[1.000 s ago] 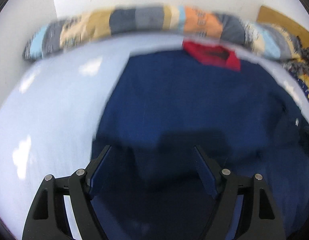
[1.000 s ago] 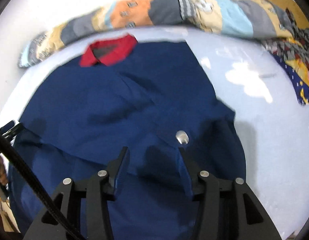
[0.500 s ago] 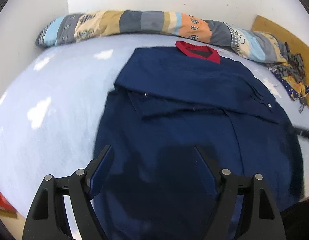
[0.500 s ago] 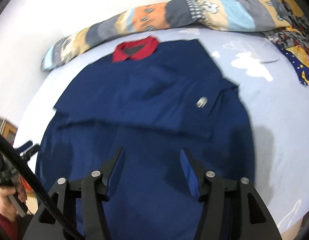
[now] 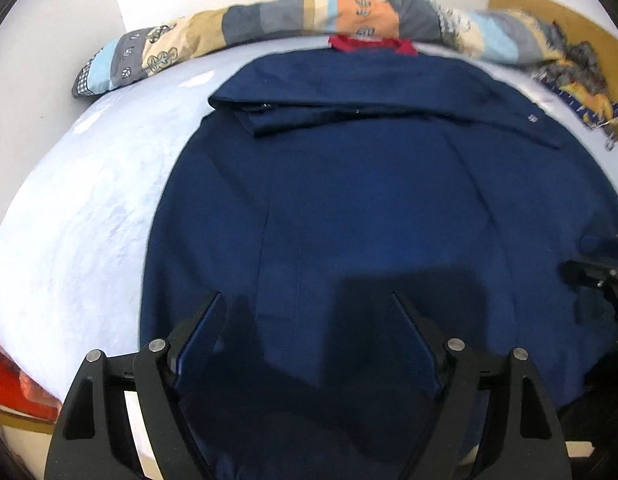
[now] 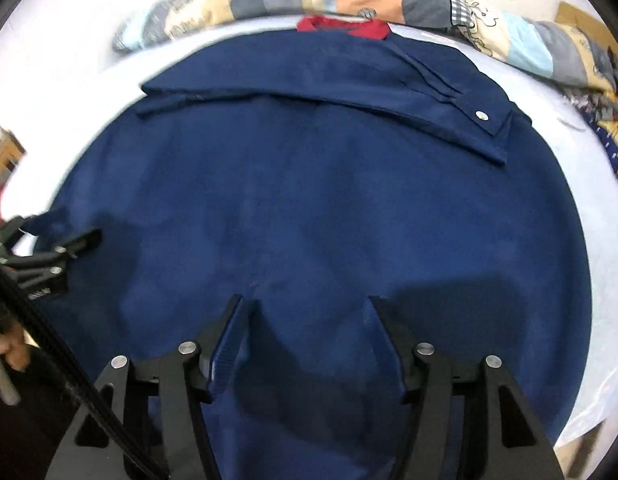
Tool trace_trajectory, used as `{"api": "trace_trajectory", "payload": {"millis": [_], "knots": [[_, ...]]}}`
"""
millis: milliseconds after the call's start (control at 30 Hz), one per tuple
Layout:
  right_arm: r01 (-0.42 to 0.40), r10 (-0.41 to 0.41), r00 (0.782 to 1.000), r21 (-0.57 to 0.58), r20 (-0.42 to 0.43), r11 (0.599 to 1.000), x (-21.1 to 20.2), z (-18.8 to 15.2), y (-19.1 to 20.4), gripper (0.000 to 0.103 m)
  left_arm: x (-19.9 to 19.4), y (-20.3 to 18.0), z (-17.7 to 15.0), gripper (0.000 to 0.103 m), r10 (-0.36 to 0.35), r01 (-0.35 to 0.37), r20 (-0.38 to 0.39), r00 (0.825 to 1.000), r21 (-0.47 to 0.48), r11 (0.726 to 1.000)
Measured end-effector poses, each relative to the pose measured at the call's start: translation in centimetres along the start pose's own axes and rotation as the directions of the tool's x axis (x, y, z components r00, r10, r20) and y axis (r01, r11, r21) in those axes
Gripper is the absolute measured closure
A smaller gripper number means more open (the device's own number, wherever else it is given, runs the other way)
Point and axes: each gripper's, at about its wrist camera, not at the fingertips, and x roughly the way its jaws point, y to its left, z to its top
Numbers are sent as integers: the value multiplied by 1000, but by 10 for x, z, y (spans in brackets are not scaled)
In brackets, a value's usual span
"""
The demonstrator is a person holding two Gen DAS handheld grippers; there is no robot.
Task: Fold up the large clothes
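Navy fabric of the jacket (image 5: 361, 200) fills the middle of both views, spread over a pale blue bedsheet (image 5: 89, 208). The left gripper (image 5: 307, 308) has its fingers spread wide and hangs over the hem at the bottom of its frame, pinching nothing. The right gripper (image 6: 305, 304) is likewise spread and empty above the hem. Only the right view shows the silver snap (image 6: 481, 115) on the folded sleeve cuff, upper right; the left view alone shows something red (image 5: 13, 384) at lower left. A red collar (image 6: 345, 26) sits top centre, against a patchwork quilt (image 5: 237, 28).
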Motion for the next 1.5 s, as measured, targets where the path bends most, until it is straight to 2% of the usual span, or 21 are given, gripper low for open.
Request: {"api": "trace_trajectory", "payload": {"millis": [100,133,233,300,367,400,467,533,633,733,833,867,933,1000,1033,1067,1133,1200,1300,1400,1500], "knots": [[13,-14,999,-43,-34,999,3,-18,5,36,12,2,-19,21,45,-42,-76,996,44,998],[10,-13,998,-50,-55,999,10,-25,6,34,11,2,-20,19,41,-38,-66,997,36,999],[50,-55,997,-101,-45,994,12,-31,15,33,3,6,-18,20,48,-47,-61,997,18,999],[22,-24,999,-63,-36,998,5,-27,8,33,-12,8,-18,20,53,-53,-5,999,-9,999],[-14,14,1000,-23,-5,1000,-7,-26,5,33,-25,9,-23,19,14,-13,18,1000,-35,999],[-12,12,1000,-13,2,1000,-11,-27,2,33,-26,9,-27,19,10,-10,12,1000,-45,999],[-8,9,1000,12,-10,1000,-12,-33,-2,30,-14,9,-38,19,4,-8,-70,998,-56,998],[-23,26,997,54,-74,998,2,-41,-11,28,0,5,-44,19,41,-43,-136,990,-14,999],[-69,79,992,108,-94,992,8,-42,-19,25,-9,5,-40,19,29,-31,-119,992,-19,999],[-117,122,992,165,-20,979,-15,-40,-32,25,-30,23,-34,19,-31,25,-65,997,-95,995],[-136,125,990,234,64,963,-48,-45,-59,25,-44,63,-32,19,-32,22,-48,998,-193,981],[-140,119,989,272,93,952,-60,-50,-75,25,-46,78,-35,19,-37,22,-55,998,-241,970],[-133,100,988,332,116,934,-70,-55,-97,25,-41,107,-40,19,-67,33,-80,995,-366,930],[-117,72,990,424,120,898,-76,-65,-123,23,-32,120,-45,21,-130,71,-105,986,-438,896],[-128,78,989,469,124,874,-75,-70,-132,23,-30,122,-47,26,-149,83,-115,982,-447,891],[-155,98,986,535,134,830,-73,-78,-146,23,-27,120,-48,30,-159,86,-129,979,-447,890],[-170,115,985,609,129,775,-70,-87,-164,22,-22,115,-48,30,-172,94,-147,974,-431,897],[-166,126,986,678,108,716,-62,-99,-178,22,-17,106,-46,35,-205,123,-158,966,-416,901],[-203,184,977,733,108,649,-51,-109,-187,22,-9,97,-60,47,-274,171,-187,943,-432,886],[-218,216,971,745,101,630,-46,-114,-188,22,1,91,-61,49,-262,147,-235,936,-414,898],[-228,245,966,737,87,637,-42,-118,-185,22,7,87,-60,46,-251,138,-243,937,-403,905]]}}
